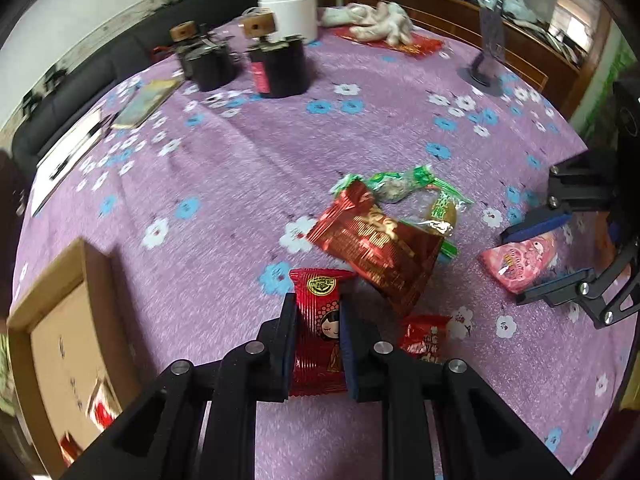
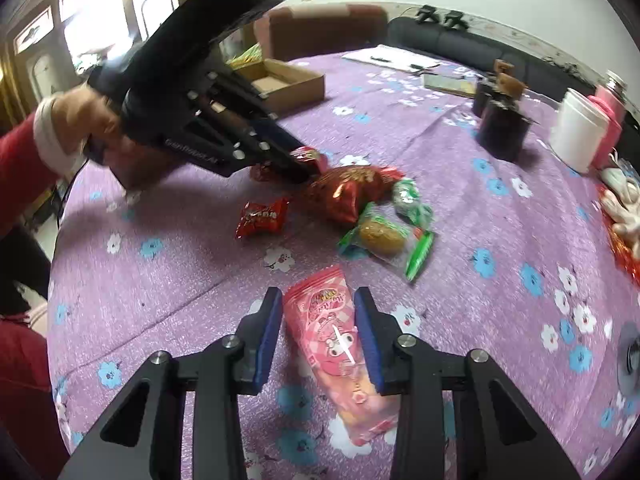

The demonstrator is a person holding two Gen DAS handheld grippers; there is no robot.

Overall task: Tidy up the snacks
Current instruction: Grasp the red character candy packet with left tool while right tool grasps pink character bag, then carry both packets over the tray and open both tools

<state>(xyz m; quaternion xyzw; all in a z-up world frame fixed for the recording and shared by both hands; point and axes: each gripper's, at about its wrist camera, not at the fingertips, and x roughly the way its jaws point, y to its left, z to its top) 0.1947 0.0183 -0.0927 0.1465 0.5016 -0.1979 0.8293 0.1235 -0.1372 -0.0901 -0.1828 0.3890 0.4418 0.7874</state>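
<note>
My left gripper is shut on a small red snack packet with a cartoon girl, held just above the purple tablecloth. My right gripper is open, its fingers on either side of a pink snack packet lying flat; it also shows in the left wrist view. A large red foil bag, two green-edged packets and another small red packet lie in a loose pile mid-table. An open cardboard box sits at the table's left edge.
Two dark jars with wooden stoppers, a white canister, a pink bottle, a plush toy, papers and a phone stand sit along the far side. A dark sofa runs behind.
</note>
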